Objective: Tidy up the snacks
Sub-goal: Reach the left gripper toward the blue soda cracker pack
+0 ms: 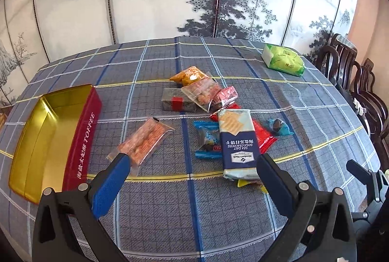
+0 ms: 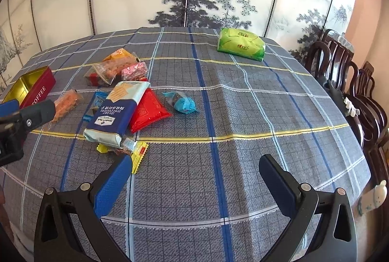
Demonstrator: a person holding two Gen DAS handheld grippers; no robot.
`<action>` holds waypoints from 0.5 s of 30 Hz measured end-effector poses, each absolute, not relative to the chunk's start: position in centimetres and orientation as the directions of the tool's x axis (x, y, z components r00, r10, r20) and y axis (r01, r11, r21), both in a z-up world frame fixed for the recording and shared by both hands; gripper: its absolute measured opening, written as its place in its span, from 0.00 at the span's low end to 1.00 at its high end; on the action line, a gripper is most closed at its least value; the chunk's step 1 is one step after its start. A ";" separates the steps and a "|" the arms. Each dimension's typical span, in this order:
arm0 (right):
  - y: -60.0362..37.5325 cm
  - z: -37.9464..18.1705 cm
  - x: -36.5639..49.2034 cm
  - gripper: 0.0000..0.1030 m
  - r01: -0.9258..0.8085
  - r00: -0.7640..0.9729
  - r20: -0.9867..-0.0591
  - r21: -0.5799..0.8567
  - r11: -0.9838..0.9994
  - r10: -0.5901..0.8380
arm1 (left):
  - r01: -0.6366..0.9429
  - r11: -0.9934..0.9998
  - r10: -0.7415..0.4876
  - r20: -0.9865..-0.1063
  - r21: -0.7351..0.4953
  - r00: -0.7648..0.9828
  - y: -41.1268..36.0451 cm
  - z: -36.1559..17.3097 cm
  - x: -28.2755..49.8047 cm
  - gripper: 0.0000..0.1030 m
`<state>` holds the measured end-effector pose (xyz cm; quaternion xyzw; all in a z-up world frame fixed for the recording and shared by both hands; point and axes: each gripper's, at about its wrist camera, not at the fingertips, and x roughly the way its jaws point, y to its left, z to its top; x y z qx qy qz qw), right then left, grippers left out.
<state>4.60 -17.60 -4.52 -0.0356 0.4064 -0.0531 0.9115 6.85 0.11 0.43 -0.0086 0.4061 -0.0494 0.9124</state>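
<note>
Both grippers hover low over the counter point(image 2: 243, 104), holding nothing: left gripper point(image 1: 192, 164) fingers spread wide, right gripper point(image 2: 194, 167) fingers likewise wide apart. The toffee tin point(image 1: 80, 140) sits open and empty at the counter's left edge; the snacks lie loose in a heap mid-counter. The cracker pack point(image 1: 237, 140) lies on top of the red packet point(image 1: 263, 135) and a yellow wrapper point(image 2: 138, 155), so lifting it by one end could likely drag or flick those away. The clear orange sachet point(image 1: 143, 143) lies flat just beside the left finger; its thin, slick film may slip or crumple under the pinch. The blue candy point(image 2: 183, 104) could roll. The green tissue pack point(image 2: 240, 43) stands well apart.
</note>
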 end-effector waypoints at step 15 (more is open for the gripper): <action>-19.5 -4.8 4.5 1.00 0.097 0.655 -0.745 -0.080 0.992 -0.124 | 0.092 0.995 -0.084 -0.767 -0.033 0.636 -2.8 -0.7 8.5 1.00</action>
